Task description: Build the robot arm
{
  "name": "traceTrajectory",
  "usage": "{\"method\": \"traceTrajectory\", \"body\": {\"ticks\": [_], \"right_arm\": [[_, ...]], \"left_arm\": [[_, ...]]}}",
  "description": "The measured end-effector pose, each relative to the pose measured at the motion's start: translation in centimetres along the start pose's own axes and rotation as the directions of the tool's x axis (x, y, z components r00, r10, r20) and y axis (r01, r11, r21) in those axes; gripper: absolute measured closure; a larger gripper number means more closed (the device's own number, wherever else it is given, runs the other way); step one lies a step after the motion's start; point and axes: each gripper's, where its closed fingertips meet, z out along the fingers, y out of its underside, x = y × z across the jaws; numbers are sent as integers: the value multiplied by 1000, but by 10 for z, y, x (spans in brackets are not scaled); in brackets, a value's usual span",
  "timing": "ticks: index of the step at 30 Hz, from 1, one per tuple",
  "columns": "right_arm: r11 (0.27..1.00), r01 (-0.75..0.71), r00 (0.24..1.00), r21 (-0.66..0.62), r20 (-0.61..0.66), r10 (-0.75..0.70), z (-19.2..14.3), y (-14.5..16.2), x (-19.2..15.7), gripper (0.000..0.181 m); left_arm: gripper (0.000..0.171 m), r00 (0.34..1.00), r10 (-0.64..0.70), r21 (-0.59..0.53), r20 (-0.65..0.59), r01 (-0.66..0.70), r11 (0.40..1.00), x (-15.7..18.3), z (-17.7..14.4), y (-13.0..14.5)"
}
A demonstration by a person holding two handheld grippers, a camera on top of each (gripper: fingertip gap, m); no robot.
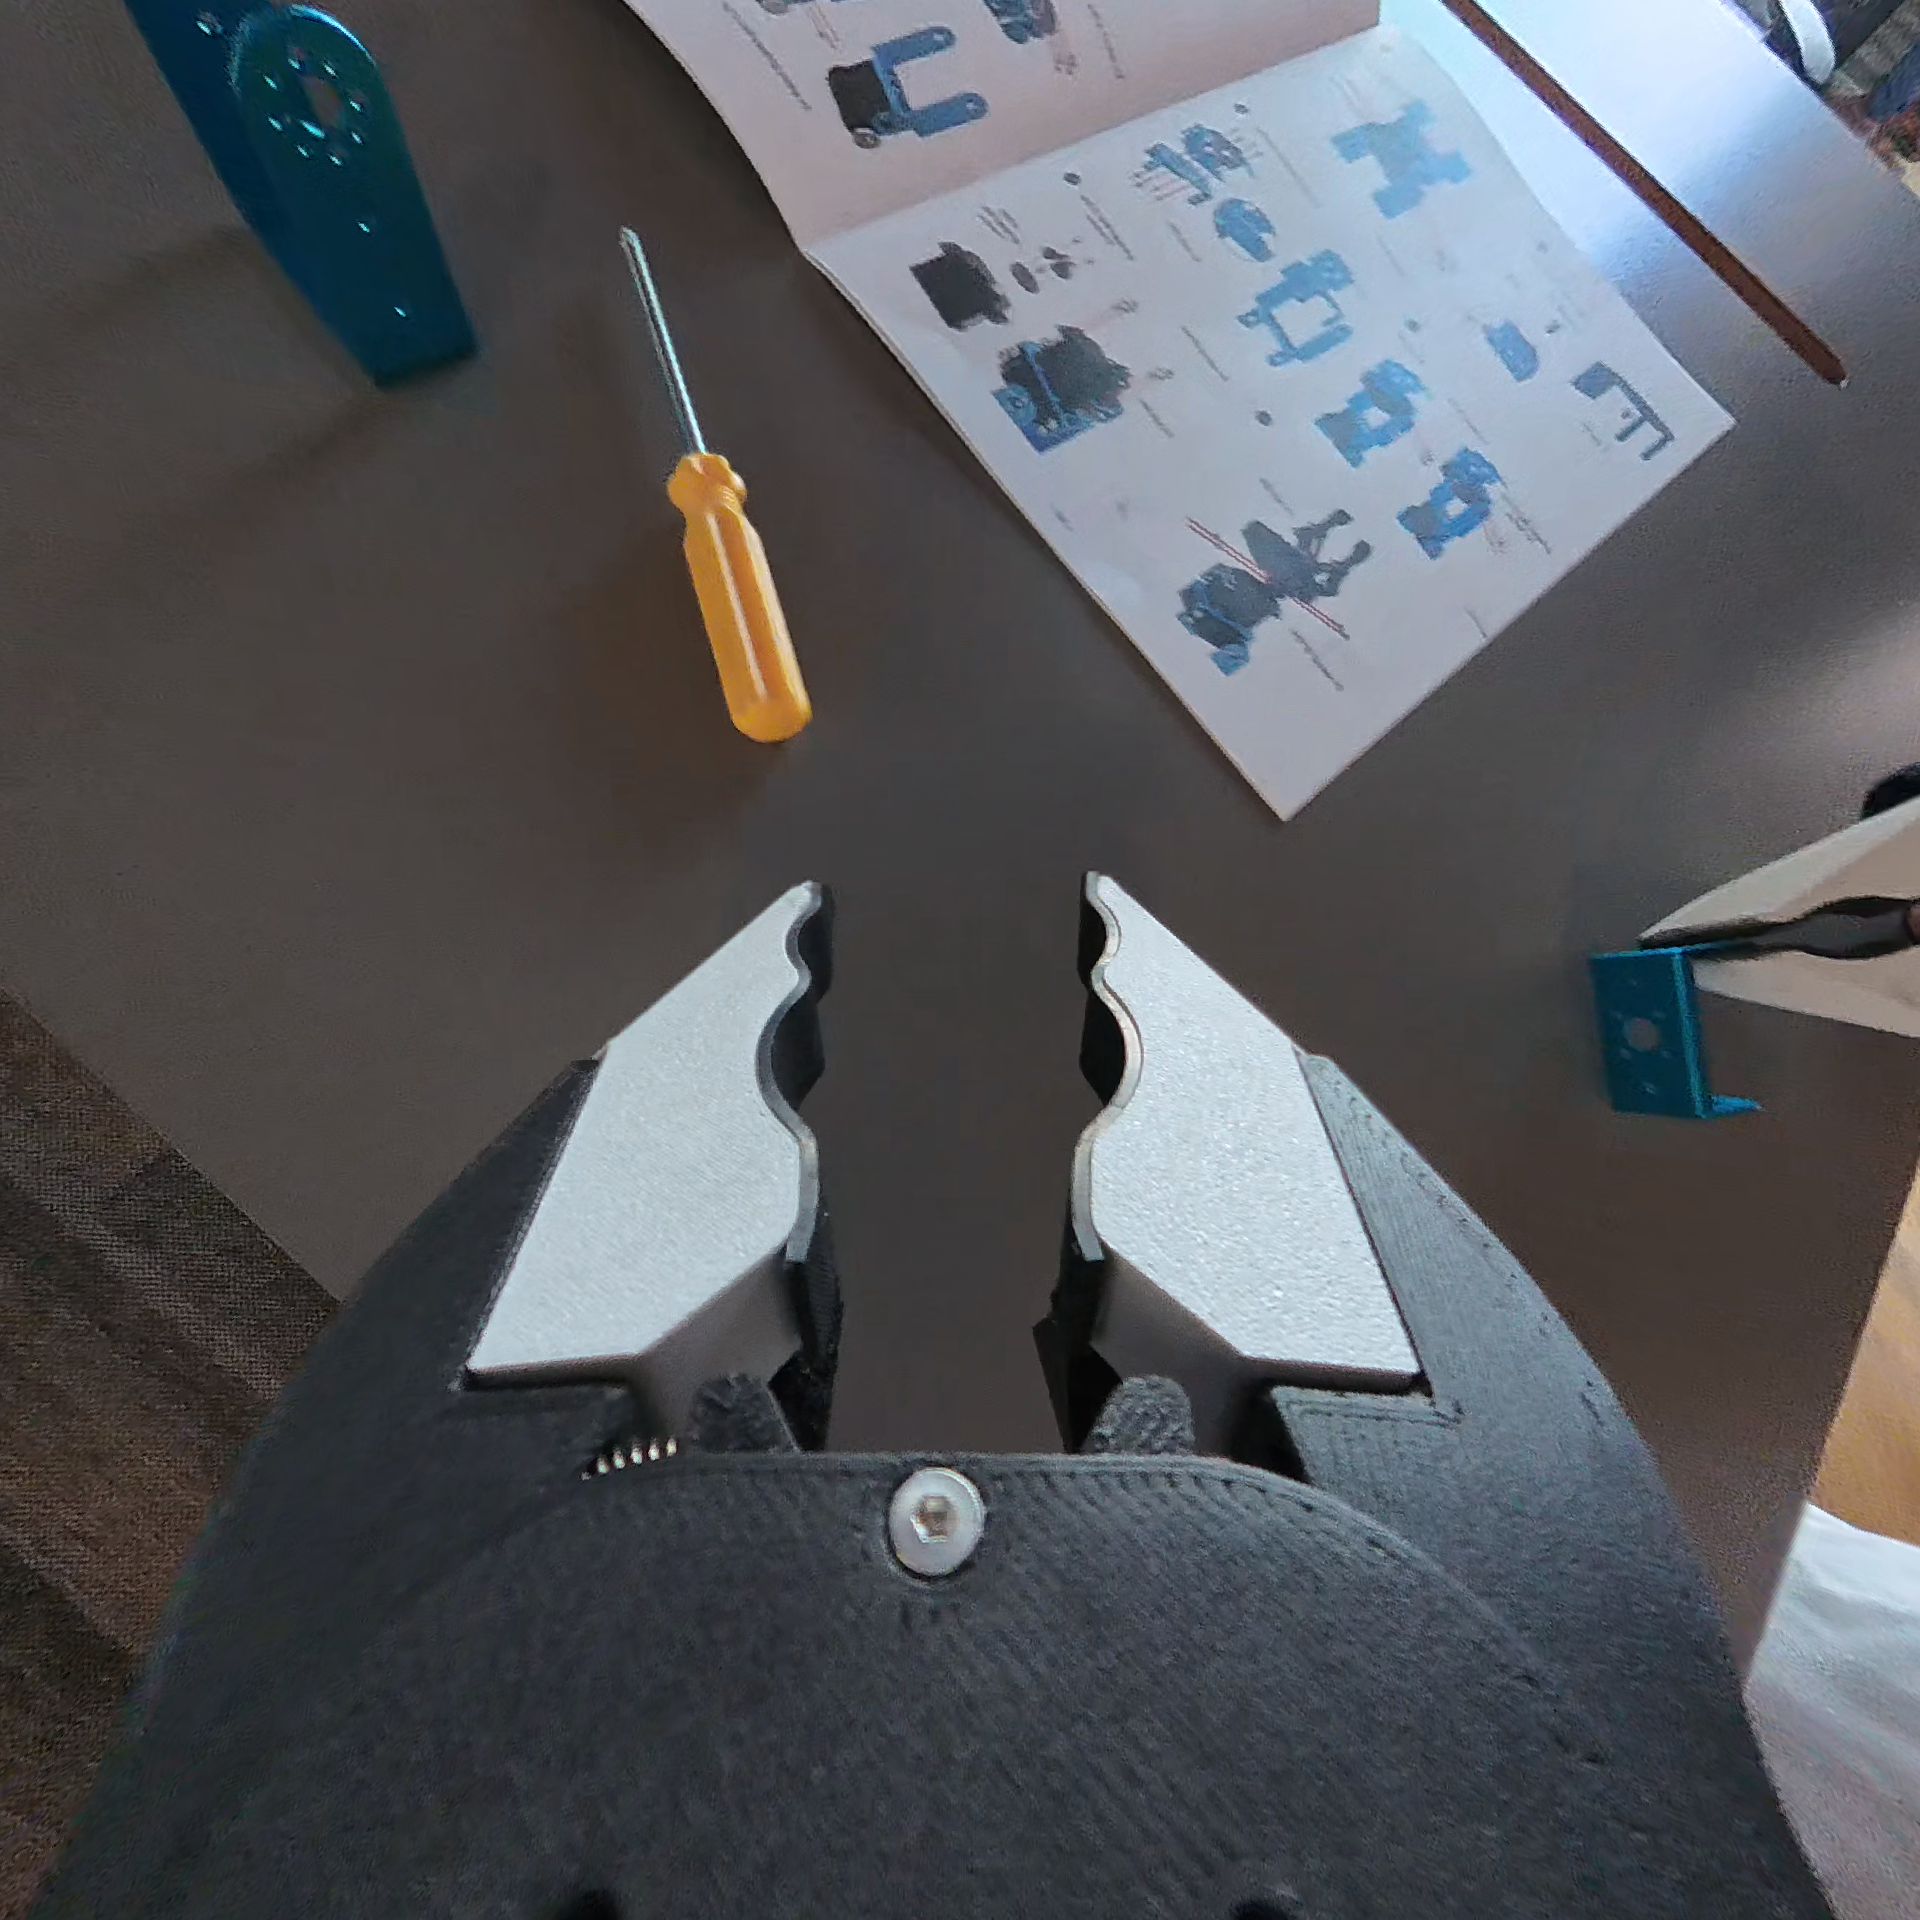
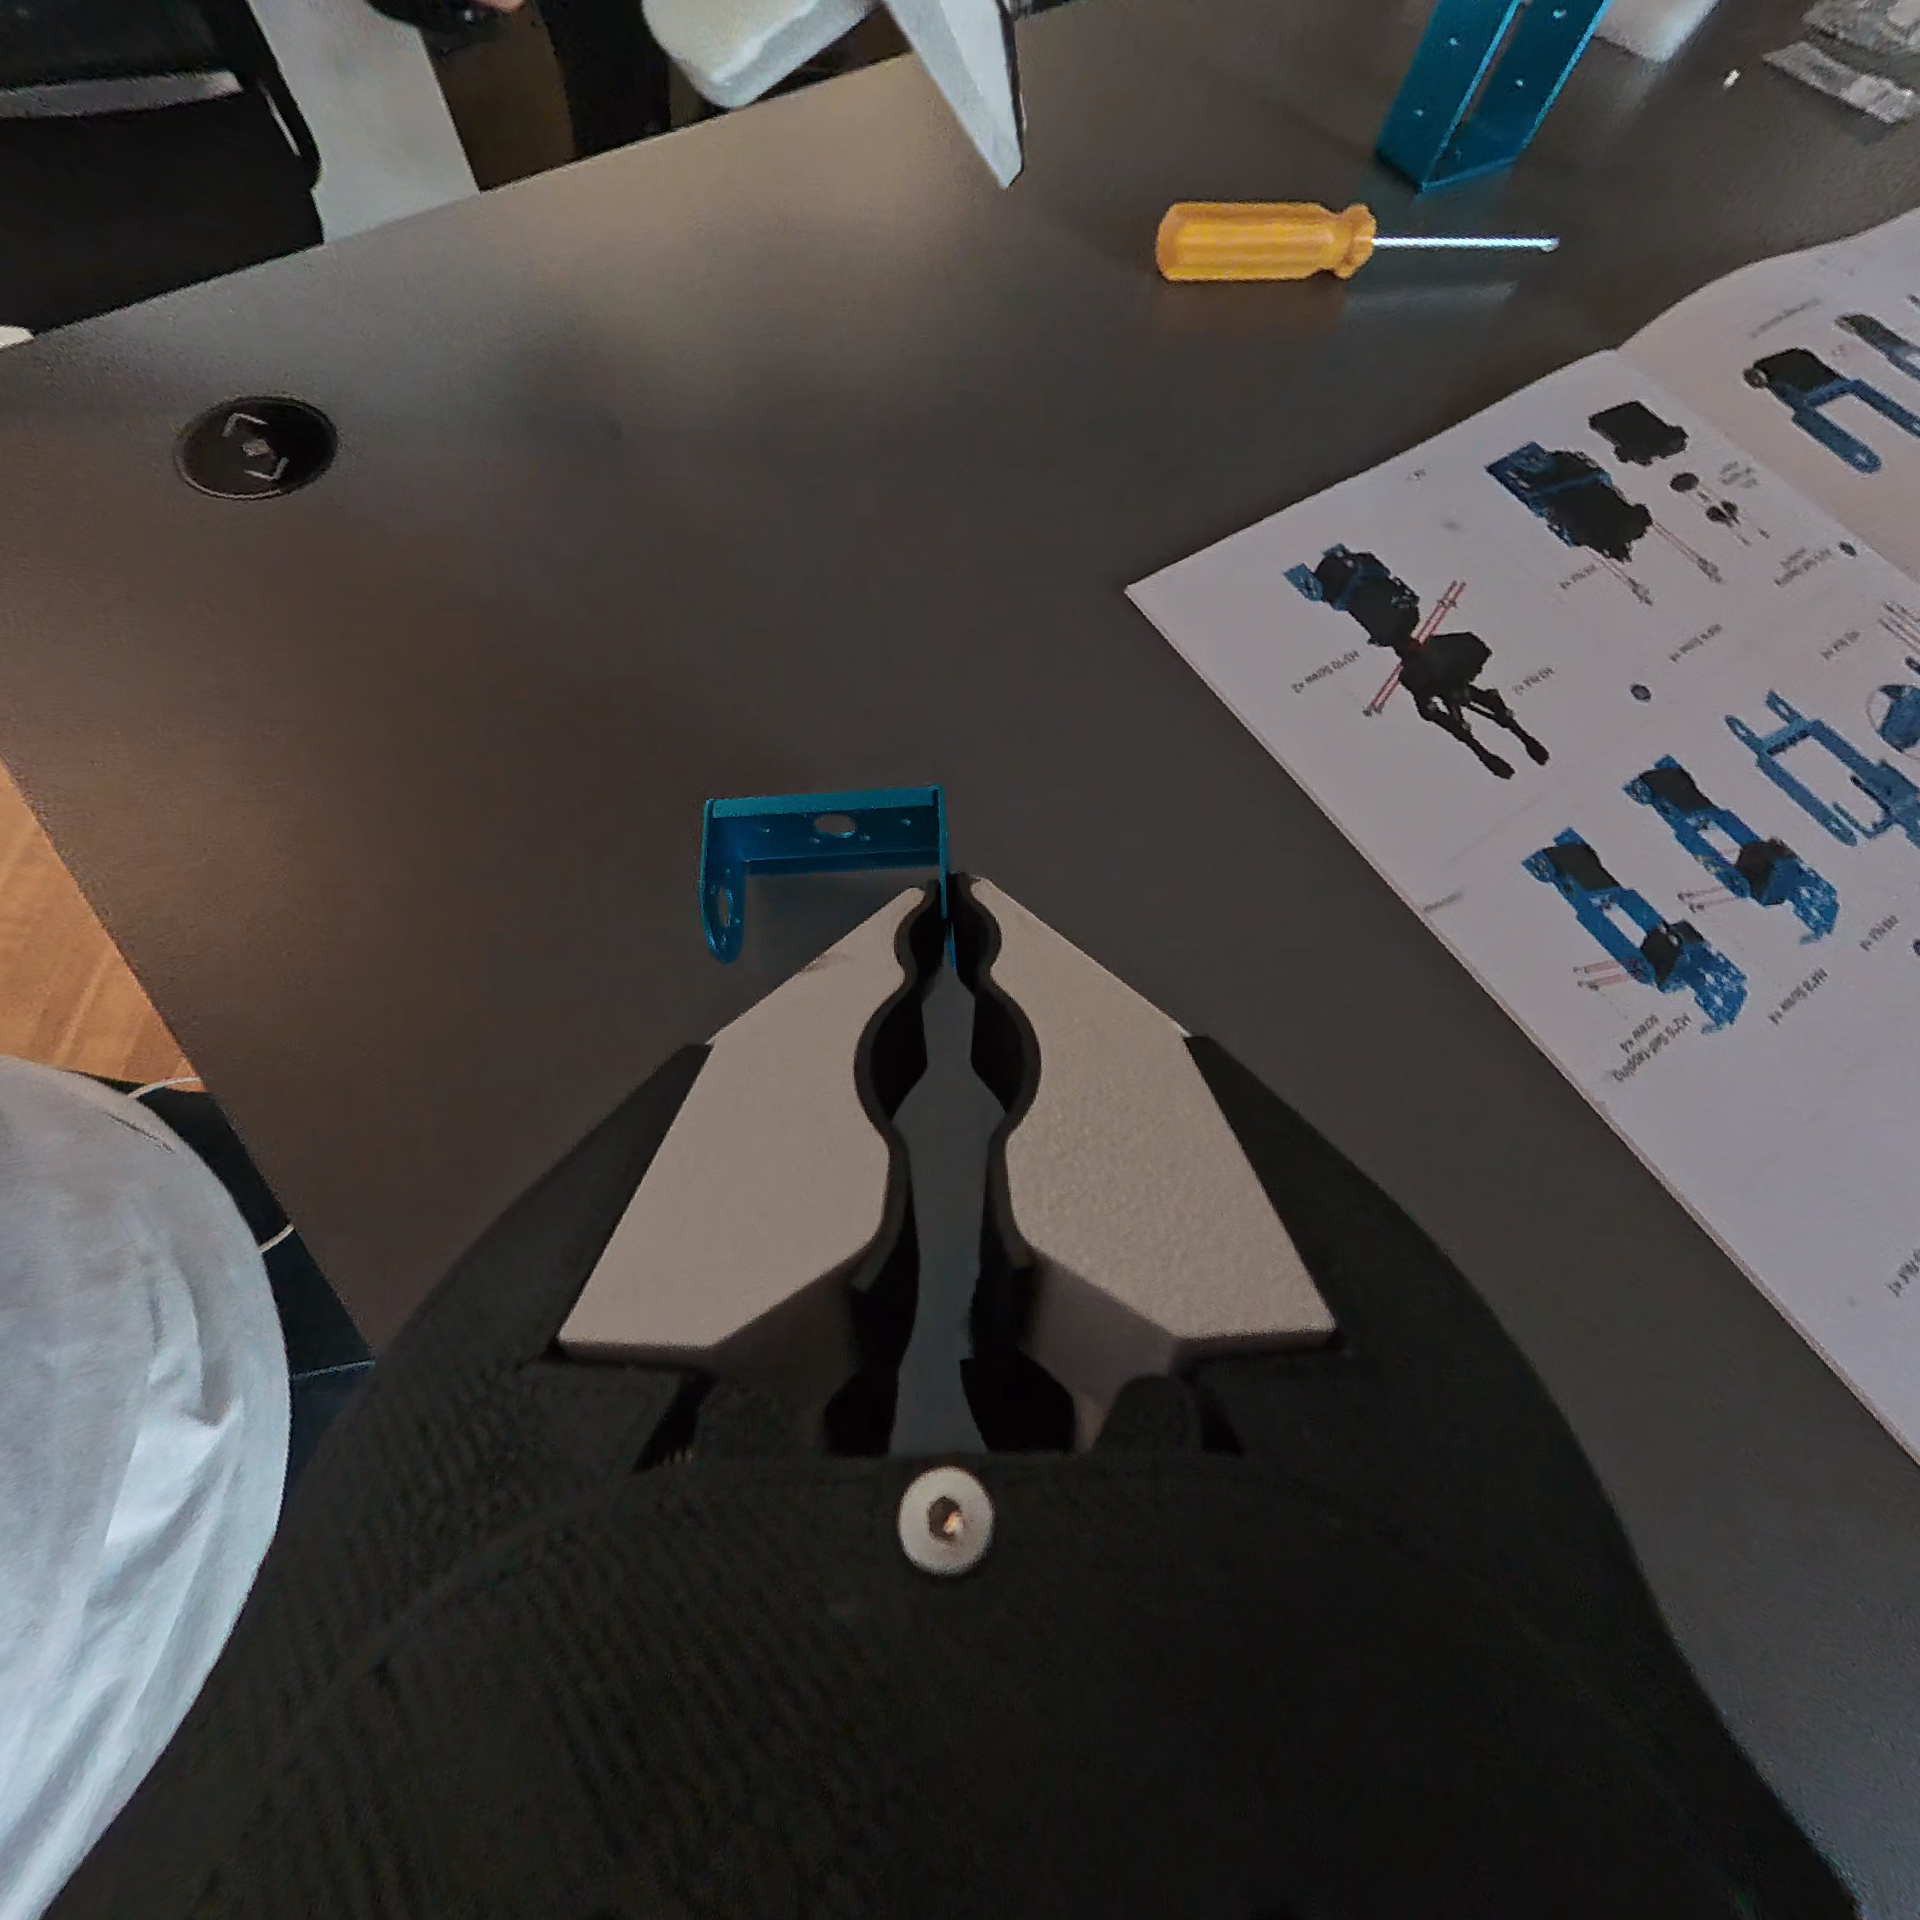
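Observation:
My right gripper point(image 2: 948, 896) is shut on one flange of a small blue U-shaped metal bracket point(image 2: 821, 847), which sits at the dark table near its front edge. The bracket point(image 1: 1652, 1034) and the right gripper's fingertips point(image 1: 1766, 935) also show at the right of the left wrist view. My left gripper point(image 1: 956, 904) is open and empty above bare table. A yellow-handled screwdriver point(image 1: 738, 603) lies ahead of it, a little to the left, and shows in the right wrist view point(image 2: 1268, 241) too.
An open instruction booklet point(image 1: 1278, 416) lies to the right, also in the right wrist view point(image 2: 1558, 779). A tall blue metal bracket point(image 1: 312, 197) stands at the far left, seen too in the right wrist view point(image 2: 1486, 83). A round cable grommet point(image 2: 256, 447) sits in the table. The yellow-handled screwdriver point(image 1: 738, 603) is about 7 centimeters from my left fingertips.

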Motion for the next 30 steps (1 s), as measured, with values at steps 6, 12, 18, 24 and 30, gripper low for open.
{"method": "traceTrajectory", "body": {"ticks": [6, 12, 18, 24, 30], "right_arm": [[999, -36, 999, -36, -18, 35, 3, 5, 6, 181], [999, -33, 999, -43, -37, 31, 5, 5, 11, 181], [998, -28, 999, -55, -29, 27, 7, 6, 13, 181], [998, -14, 1000, -56, -28, 13, 9, 6, 15, 180], [998, -10, 1000, -64, -28, 8, 10, 6, 16, 179]], "left_arm": [[123, 999, 10, -18, 36, -9, 1000, -21, 22, -18], [125, 985, 91, -80, 146, -80, 994, -38, 41, -25], [143, 975, 144, -132, 170, -122, 984, -41, 61, -26], [152, 970, 169, -167, 177, -140, 976, -39, 65, -24], [153, 981, 147, -170, 124, -125, 978, -24, 58, -13]]}}
